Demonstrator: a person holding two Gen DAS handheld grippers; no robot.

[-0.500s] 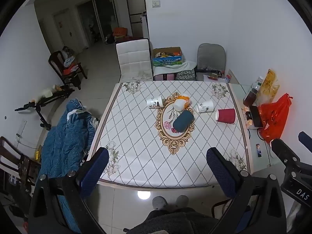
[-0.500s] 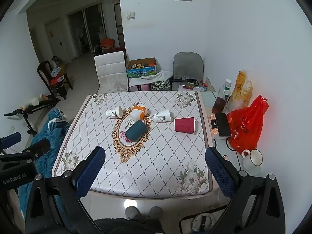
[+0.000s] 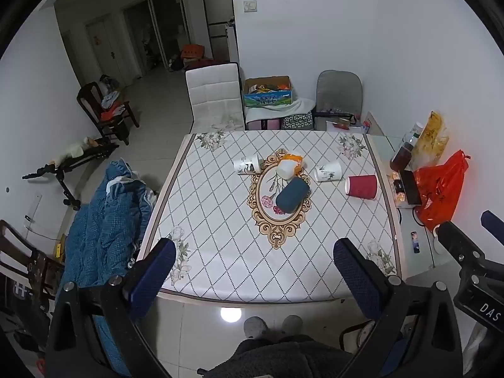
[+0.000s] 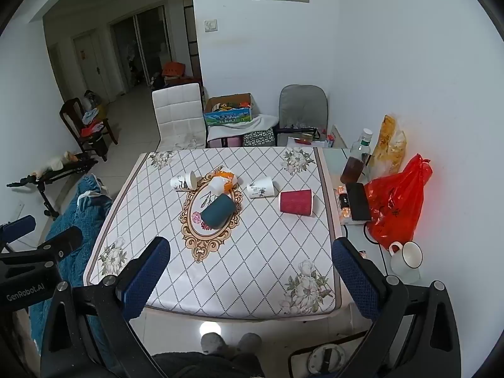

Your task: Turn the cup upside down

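Quilted white surface [image 3: 220, 252] carries five cups lying on their sides around its gold oval; the dark teal cup [image 3: 292, 195] rests at the centre (red cup [image 4: 295, 202] toward the right edge). Left gripper [image 3: 254, 278] and right gripper [image 4: 250, 278] hang well short of it, fingers spread wide, empty

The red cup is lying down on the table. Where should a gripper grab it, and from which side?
Probably the red cup by its ribbed middle, from above, one finger on each long side. It lies on its side, open rim toward the red bag, so the round wall faces up. The right gripper, open, is on that side.
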